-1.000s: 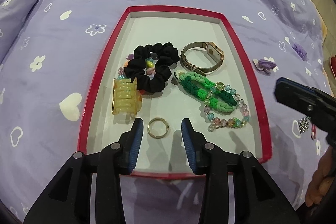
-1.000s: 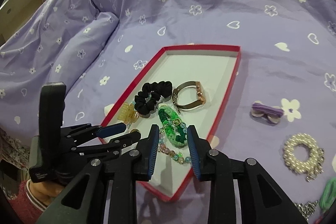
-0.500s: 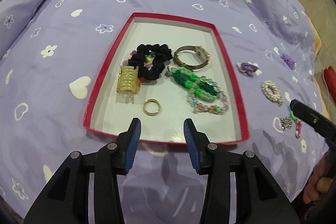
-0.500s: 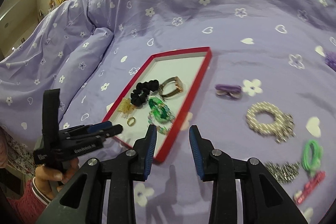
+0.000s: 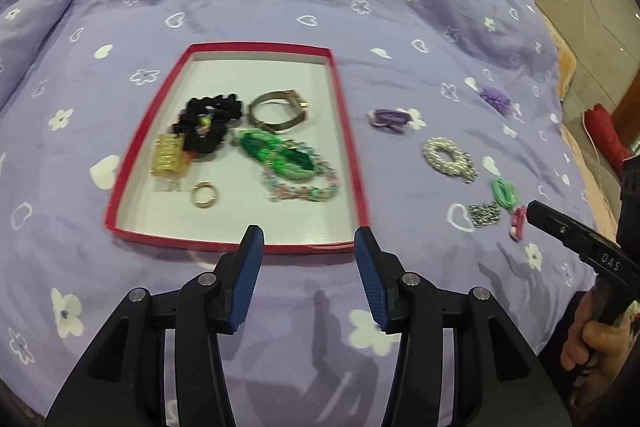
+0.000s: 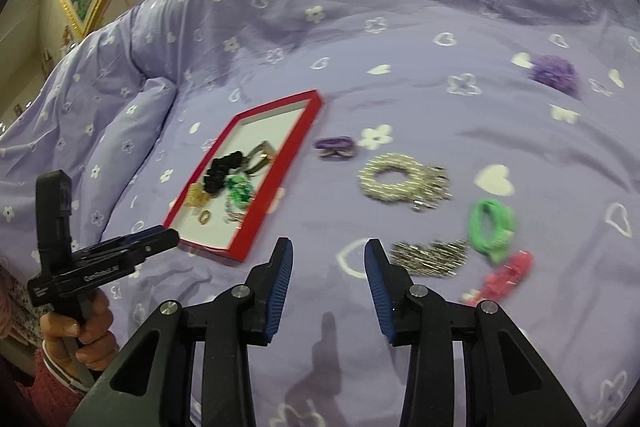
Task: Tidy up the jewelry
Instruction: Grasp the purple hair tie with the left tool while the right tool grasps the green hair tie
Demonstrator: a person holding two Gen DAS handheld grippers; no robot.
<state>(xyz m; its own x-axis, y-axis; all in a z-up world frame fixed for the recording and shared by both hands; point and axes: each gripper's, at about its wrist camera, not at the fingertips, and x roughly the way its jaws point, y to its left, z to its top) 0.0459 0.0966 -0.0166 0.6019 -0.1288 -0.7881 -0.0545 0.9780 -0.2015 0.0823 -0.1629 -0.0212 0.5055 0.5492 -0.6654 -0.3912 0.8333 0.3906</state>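
Right gripper [image 6: 326, 285] empty, jaws wide, hovering above the bedspread [image 6: 400, 7] near the silver chain [image 6: 430, 258]; best to drop straight over the chain's bunched middle and close low so the links gather rather than slip. Left gripper [image 5: 306, 259] also empty and wide, just short of the red tray's [image 5: 352, 147] near edge. Tray holds a black scrunchie [image 5: 210, 119], watch [image 5: 280, 111], green braided band [image 5: 276, 153], bead bracelet [image 5: 304, 187], amber hair claw [image 5: 170, 157] and gold ring [image 5: 204, 195]; pearl scrunchie [image 6: 394, 179] and purple tie [image 6: 336, 147] lie loose to its right.
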